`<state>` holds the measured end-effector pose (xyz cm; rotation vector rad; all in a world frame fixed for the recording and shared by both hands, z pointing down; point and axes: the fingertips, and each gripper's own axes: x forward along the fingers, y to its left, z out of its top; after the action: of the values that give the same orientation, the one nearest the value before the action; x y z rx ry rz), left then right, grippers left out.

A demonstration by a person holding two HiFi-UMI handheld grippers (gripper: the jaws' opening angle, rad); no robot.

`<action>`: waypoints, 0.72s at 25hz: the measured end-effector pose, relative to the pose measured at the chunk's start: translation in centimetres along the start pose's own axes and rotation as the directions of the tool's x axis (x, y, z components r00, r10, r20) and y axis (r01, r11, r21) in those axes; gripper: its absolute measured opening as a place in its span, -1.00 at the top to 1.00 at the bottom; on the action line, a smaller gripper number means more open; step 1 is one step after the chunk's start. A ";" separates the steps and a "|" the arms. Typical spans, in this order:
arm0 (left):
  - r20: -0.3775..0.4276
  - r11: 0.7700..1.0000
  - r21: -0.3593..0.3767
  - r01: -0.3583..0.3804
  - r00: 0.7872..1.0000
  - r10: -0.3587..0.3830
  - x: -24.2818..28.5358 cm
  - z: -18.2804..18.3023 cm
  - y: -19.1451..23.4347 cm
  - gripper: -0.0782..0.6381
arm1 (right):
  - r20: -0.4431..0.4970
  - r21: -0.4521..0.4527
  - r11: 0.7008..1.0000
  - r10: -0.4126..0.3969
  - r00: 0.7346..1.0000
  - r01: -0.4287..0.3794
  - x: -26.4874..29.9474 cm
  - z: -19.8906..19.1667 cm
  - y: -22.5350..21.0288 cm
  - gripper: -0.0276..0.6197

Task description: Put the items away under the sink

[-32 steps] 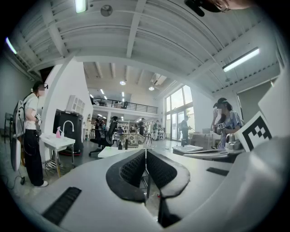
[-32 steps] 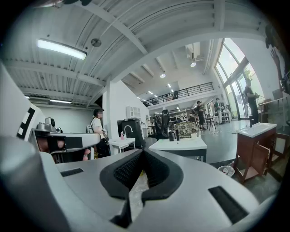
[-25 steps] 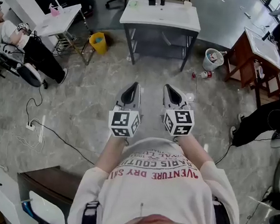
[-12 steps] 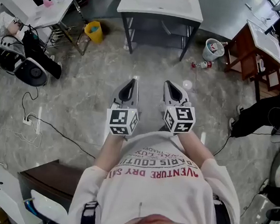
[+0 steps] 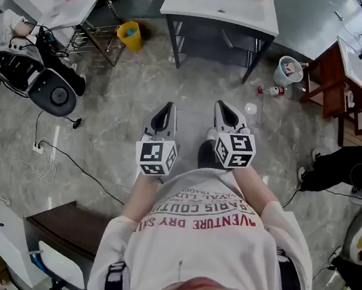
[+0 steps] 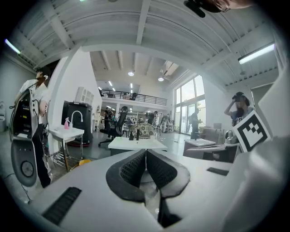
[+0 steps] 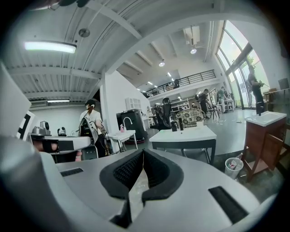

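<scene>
While the sink (image 5: 221, 10) stands ahead, left tongs (image 5: 166, 107) together, right tongs (image 5: 223, 107) together, both empty.

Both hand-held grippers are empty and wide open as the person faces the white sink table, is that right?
Not quite. They are shut, not wide open. The left gripper view shows the left hand-held gripper with its jaws pressed together, and the right gripper view shows the same for the right hand-held gripper. Both are empty, and the white sink table does stand ahead.
</scene>
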<state>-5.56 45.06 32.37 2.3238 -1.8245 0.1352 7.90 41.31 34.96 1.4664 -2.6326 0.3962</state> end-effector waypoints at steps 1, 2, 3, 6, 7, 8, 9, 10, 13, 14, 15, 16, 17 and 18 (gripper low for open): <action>-0.002 1.000 0.002 -0.010 1.000 0.010 1.2 0.2 0.5 0.70 | 0.003 0.002 1.000 0.006 1.000 -0.006 1.2 0.4 -0.6 0.83; -0.004 1.000 0.003 -0.019 1.000 0.019 2.4 0.6 1.0 0.70 | 0.005 0.005 1.000 0.009 1.000 -0.009 2.4 0.9 -1.4 0.83; -0.004 1.000 0.003 -0.027 1.000 0.027 3.8 1.0 1.3 0.70 | 0.008 0.011 1.000 0.009 1.000 -0.009 3.6 1.4 -2.3 0.83; -0.003 1.000 0.007 -0.030 1.000 0.030 8.4 2.6 1.7 0.70 | 0.028 0.028 1.000 0.002 1.000 -0.002 7.0 3.7 -5.8 0.83; -0.002 1.000 0.012 -0.028 1.000 0.028 10.1 3.1 1.7 0.70 | 0.035 0.029 1.000 0.000 0.999 -0.001 8.2 4.5 -7.0 0.83; 0.000 0.999 0.016 -0.028 1.000 0.028 11.8 3.6 1.7 0.70 | 0.040 0.028 1.000 0.000 0.999 -0.001 9.3 5.2 -8.3 0.83; 0.003 0.999 0.018 -0.029 1.000 0.029 13.5 4.1 1.7 0.70 | 0.045 0.022 1.000 0.004 0.999 -0.005 10.5 5.9 -9.4 0.83; 0.006 0.999 0.019 -0.030 1.000 0.030 15.2 4.6 1.7 0.70 | 0.051 0.009 1.000 0.010 0.999 -0.010 11.7 6.6 -10.5 0.83; 0.018 0.999 0.020 -0.029 0.999 0.028 20.3 6.0 1.8 0.70 | 0.073 -0.058 0.998 0.031 0.997 -0.027 15.1 8.9 -13.2 0.83; 0.023 0.999 0.019 -0.028 0.999 0.028 21.9 6.5 1.9 0.70 | 0.078 -0.074 0.997 0.038 0.996 -0.033 16.3 9.5 -14.0 0.83; 0.026 0.999 0.017 -0.028 0.999 0.028 23.4 6.8 2.1 0.70 | 0.082 -0.084 0.996 0.044 0.996 -0.037 17.5 10.2 -14.8 0.83; 0.027 0.999 0.013 -0.029 0.999 0.028 24.9 7.1 2.4 0.70 | 0.083 -0.088 0.995 0.045 0.995 -0.038 18.6 10.7 -15.6 0.83; 0.024 1.000 0.008 -0.029 0.999 0.029 26.3 7.2 2.6 0.70 | 0.082 -0.088 0.995 0.044 0.996 -0.036 19.6 11.1 -16.5 0.83; 0.018 1.000 0.003 -0.028 0.999 0.028 27.6 7.1 2.8 0.70 | 0.079 -0.085 0.996 0.040 0.996 -0.033 20.6 11.4 -17.3 0.83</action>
<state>-1.90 16.71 30.72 2.3101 -1.8672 0.1217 12.05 12.61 31.48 1.4404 -2.7055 0.2308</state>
